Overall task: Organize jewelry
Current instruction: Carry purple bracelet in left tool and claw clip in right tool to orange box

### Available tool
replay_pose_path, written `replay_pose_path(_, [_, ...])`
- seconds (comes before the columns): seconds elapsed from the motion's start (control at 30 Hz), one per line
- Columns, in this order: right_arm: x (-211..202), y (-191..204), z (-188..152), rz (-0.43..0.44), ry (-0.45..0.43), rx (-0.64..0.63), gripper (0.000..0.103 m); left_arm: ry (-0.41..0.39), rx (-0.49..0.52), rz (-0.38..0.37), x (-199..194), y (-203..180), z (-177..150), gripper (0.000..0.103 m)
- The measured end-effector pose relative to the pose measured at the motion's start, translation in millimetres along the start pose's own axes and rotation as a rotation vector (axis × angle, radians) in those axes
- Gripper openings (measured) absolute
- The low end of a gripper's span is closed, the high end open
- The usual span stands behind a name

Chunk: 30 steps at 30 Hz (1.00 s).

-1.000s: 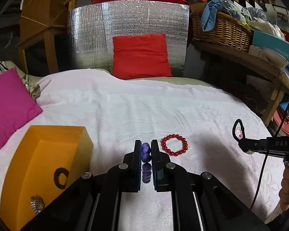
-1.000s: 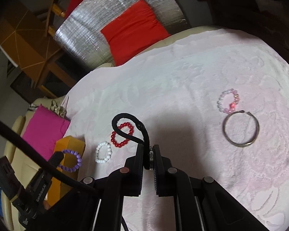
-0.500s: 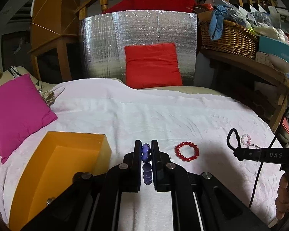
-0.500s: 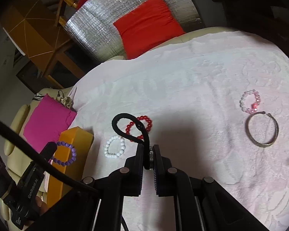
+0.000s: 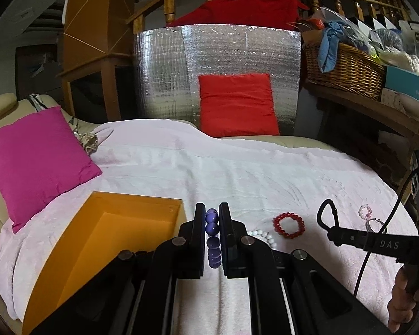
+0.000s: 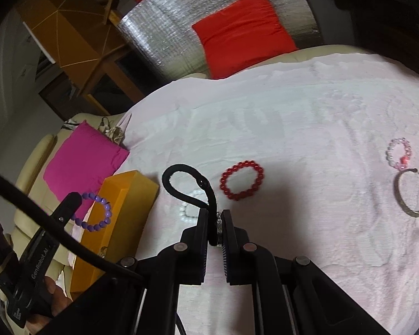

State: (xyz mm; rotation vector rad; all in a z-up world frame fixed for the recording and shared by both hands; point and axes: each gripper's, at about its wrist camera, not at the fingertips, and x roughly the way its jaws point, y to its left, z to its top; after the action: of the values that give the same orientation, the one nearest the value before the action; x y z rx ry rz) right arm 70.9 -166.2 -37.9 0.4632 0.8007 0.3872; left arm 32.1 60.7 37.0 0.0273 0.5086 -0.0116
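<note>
Holding a purple bracelet point(image 5: 211, 224) pinched in the left gripper point(image 5: 211, 217) and a black loop point(image 6: 187, 184) in the right gripper point(image 6: 215, 217), while red bracelet point(image 6: 241, 180), white bracelet point(image 6: 190, 209), pink bracelet point(image 6: 400, 153) and bangle point(image 6: 412, 192) wait outside the orange box point(image 5: 103, 240)

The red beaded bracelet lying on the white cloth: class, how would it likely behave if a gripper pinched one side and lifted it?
The red beaded bracelet is a loop of separate round beads, so it would probably sag and dangle rather than hold its ring shape. The glossy beads may slip between the pads. On the soft white cloth it lies flat and seems unlikely to roll.
</note>
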Motion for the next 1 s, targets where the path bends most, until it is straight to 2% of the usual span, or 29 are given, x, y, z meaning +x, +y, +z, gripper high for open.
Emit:
replay_pose_path(0.33, [17.3, 33.3, -10.3, 0.038, 0.008, -0.065, 0.01, -0.036, -0.042, 0.057, -14.1, 31.2, -0.9, 0.01])
replay_pose_path(0.87, [50.2, 80.6, -29.8, 0.061, 0.048, -0.157, 0.01, -0.026, -0.091, 0.166, -14.8, 85.6, -9.2, 0.01])
replay_pose_path(1.0, [55.6, 95.4, -31.7, 0.088, 0.042, -0.173, 0.01, -0.015, -0.102, 0.195, -13.5, 97.6, -12.4, 0.01])
